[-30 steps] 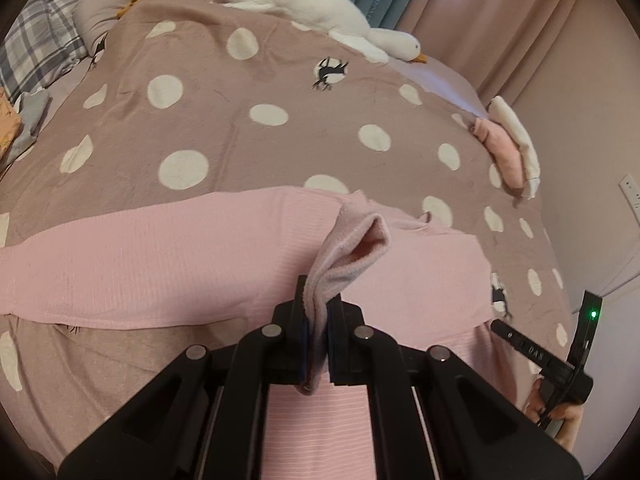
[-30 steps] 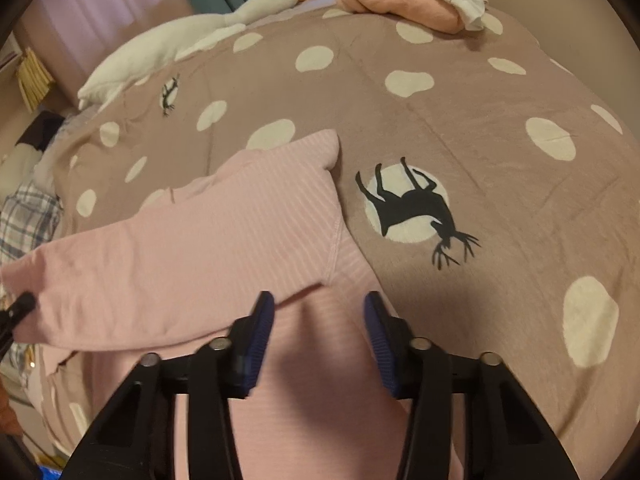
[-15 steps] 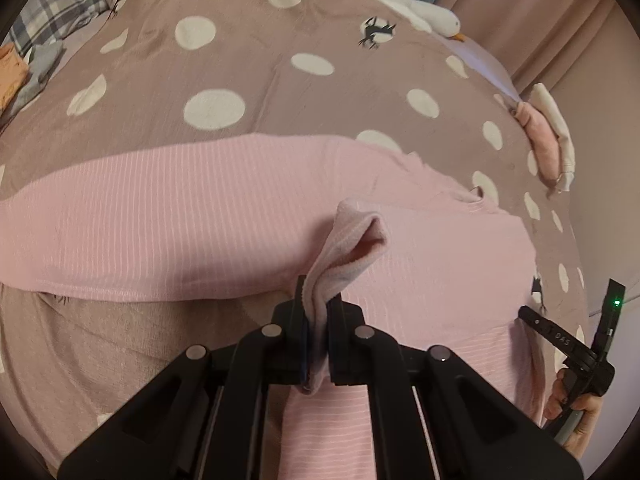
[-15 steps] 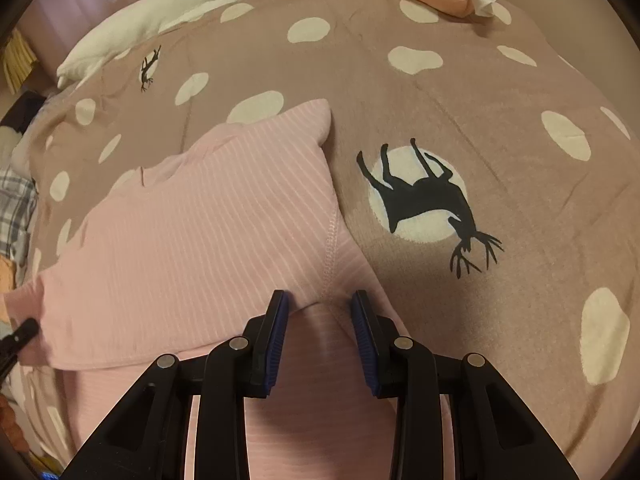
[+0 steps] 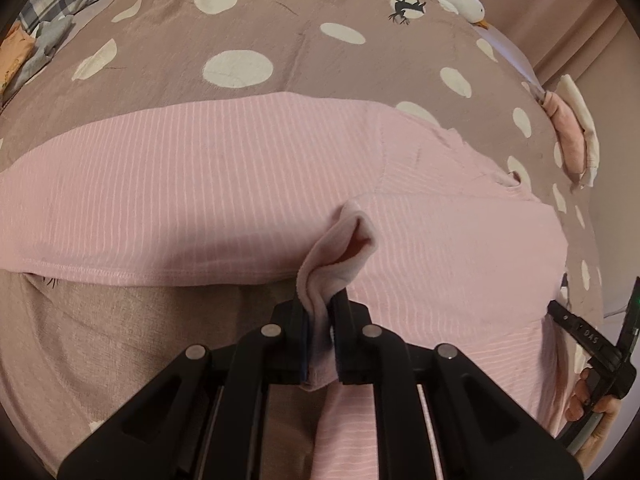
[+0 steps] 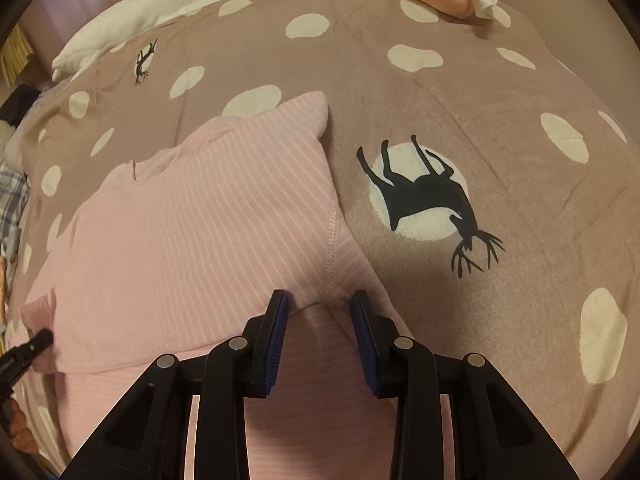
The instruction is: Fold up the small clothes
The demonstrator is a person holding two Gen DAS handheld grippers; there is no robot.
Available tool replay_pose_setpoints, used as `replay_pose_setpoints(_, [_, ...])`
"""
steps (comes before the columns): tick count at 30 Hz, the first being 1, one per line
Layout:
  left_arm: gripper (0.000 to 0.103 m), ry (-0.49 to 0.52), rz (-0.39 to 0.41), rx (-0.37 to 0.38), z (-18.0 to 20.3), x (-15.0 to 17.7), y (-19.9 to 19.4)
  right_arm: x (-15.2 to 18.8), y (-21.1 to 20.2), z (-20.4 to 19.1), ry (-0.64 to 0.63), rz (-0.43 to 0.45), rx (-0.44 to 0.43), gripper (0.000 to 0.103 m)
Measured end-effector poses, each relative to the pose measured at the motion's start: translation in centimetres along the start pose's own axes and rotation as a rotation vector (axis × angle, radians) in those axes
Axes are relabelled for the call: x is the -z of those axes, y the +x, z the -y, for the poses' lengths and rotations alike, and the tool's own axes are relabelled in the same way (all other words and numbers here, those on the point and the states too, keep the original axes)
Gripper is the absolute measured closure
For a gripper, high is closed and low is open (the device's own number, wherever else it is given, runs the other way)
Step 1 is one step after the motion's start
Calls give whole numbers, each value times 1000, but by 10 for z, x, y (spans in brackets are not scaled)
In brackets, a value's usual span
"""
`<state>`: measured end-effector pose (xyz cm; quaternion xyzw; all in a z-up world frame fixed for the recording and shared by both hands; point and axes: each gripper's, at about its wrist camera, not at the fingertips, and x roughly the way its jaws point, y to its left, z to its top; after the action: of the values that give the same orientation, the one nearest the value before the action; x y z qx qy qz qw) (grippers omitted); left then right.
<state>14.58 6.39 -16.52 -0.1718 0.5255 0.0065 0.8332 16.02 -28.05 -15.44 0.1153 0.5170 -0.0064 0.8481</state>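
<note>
Cloth this thin has almost no weight and no stiffness: the pink ribbed top (image 5: 224, 184) lies spread on the polka-dot bedspread (image 5: 280, 16), one sleeve already laid across its body. My left claw (image 5: 320, 320) has just been easing apart, yet the sleeve cuff (image 5: 340, 248) sits bunched between its pads, barely gripped. My right claw (image 6: 320, 320) stands spread, straddling the stitched seam (image 6: 330, 248) near the underarm without pinching it. I judge hems, cuffs and seams the best holds; the doubled fabric there grips well, while a single layer would stretch and slide.
</note>
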Motion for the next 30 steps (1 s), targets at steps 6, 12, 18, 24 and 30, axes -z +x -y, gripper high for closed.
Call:
replay_pose_setpoints(6, [85, -10, -10, -17, -4, 3, 5, 1, 1, -2, -11, 5, 13, 67])
replay_pose_setpoints(12, [84, -29, -11, -6, -8, 6, 6, 1, 1, -2, -11, 6, 16, 67])
replay_pose_setpoints(18, [83, -41, -1, -6, -9, 9, 6, 1, 2, -2, -16, 7, 23, 67])
replay_pose_setpoints(24, [82, -62, 6, 4, -12, 11, 6, 3, 2, -4, -21, 14, 35, 67])
replay_pose_setpoints(30, [82, -61, 19, 5, -13, 14, 4, 4, 3, -4, -22, 19, 34, 67])
